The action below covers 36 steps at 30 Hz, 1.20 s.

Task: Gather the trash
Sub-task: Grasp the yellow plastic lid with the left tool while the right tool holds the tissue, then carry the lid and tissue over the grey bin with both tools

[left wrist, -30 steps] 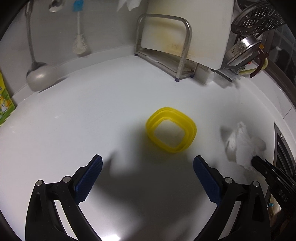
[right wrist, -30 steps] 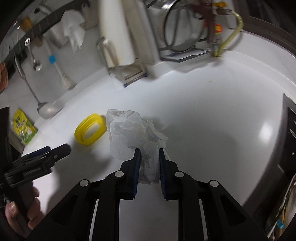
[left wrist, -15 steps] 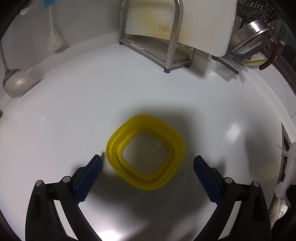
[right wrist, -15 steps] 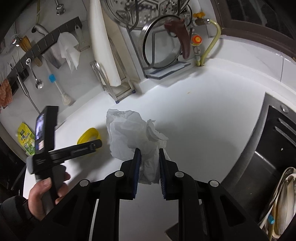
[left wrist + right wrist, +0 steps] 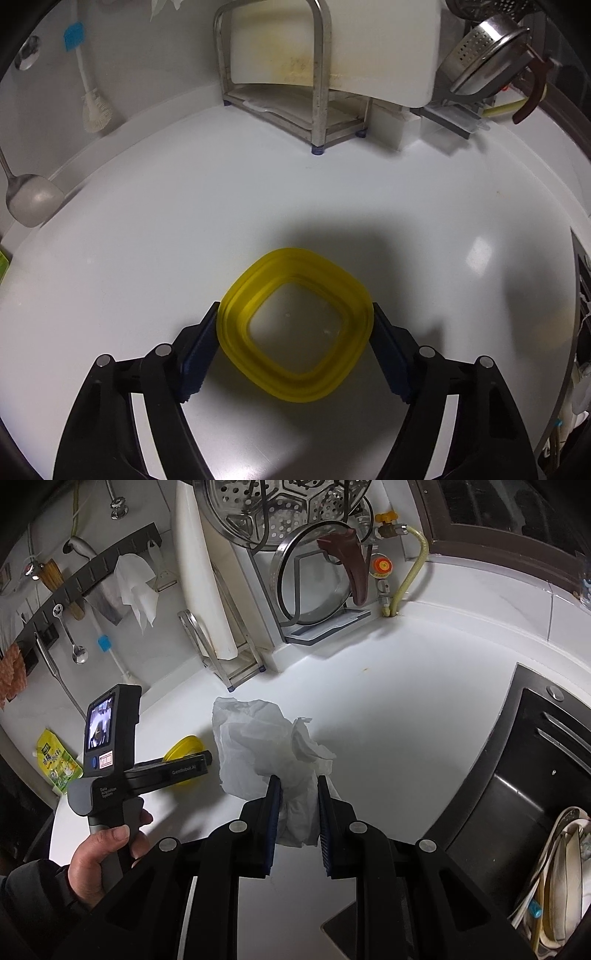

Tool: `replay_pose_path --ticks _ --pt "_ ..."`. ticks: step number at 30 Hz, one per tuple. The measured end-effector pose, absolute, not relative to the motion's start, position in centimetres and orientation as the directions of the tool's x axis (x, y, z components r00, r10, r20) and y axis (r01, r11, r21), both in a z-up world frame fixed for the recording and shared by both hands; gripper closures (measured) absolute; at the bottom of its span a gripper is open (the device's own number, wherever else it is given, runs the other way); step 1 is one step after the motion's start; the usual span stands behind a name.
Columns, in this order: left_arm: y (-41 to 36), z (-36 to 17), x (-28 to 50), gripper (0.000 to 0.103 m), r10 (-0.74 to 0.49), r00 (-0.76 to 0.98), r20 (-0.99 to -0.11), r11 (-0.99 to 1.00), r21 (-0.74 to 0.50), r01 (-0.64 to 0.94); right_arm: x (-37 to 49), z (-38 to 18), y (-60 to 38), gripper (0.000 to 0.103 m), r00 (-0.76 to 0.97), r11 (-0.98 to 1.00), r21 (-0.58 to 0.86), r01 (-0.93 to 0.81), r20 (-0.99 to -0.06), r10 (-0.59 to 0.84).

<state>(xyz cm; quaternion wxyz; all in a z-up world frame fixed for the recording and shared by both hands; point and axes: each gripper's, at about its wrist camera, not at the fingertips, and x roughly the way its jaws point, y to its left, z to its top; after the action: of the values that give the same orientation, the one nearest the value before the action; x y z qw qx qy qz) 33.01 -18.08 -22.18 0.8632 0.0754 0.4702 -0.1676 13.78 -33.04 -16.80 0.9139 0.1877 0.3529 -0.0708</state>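
While my left gripper (image 5: 295,325) points steeply down at the counter (image 5: 147,240), its jaws have just been closing around the yellow lid (image 5: 295,325), which lies flat between the two blue pads (image 5: 201,352). Each pad meets the lid's rim, so I read this as a grip on it, though how hard they press I cannot tell. That lid is a soft-cornered square of translucent plastic with stepped ridges around a clear middle; it has no real long axis, and sits turned like a diamond, one corner pointing back toward me and one ahead. Ahead of the jaws stands a steel rack (image 5: 317,74) holding a stained white board (image 5: 369,48).

My right wrist view gives what the left cannot. At its left a hand (image 5: 99,853) holds the left tool's grey handle, with a small lit screen on its back, and only a sliver of the lid (image 5: 183,747) shows past that tool. Farther right, my right gripper (image 5: 297,812) is clamped on the tissue (image 5: 255,742): thin, white and crumpled, it is held clear of the counter and billows ahead and leftward of the narrow jaws, its long run going forward from the pads. Right of the tool lies a dark sink (image 5: 517,794).
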Motion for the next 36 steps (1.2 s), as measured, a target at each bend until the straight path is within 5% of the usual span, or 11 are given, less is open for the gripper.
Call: replay_pose_path --ticks 12,36 --pt "-13.4 -17.4 26.6 0.030 -0.240 0.538 -0.808 0.929 -0.031 0.368 11.9 -15.4 -30.2 0.084 0.731 0.924 0.309 0.225 -0.681 0.050" --pt "-5.0 -8.6 1.0 0.030 -0.217 0.603 -0.768 0.943 -0.004 0.333 -4.7 -12.8 -22.5 0.084 0.585 0.950 0.308 -0.057 -0.761 0.282"
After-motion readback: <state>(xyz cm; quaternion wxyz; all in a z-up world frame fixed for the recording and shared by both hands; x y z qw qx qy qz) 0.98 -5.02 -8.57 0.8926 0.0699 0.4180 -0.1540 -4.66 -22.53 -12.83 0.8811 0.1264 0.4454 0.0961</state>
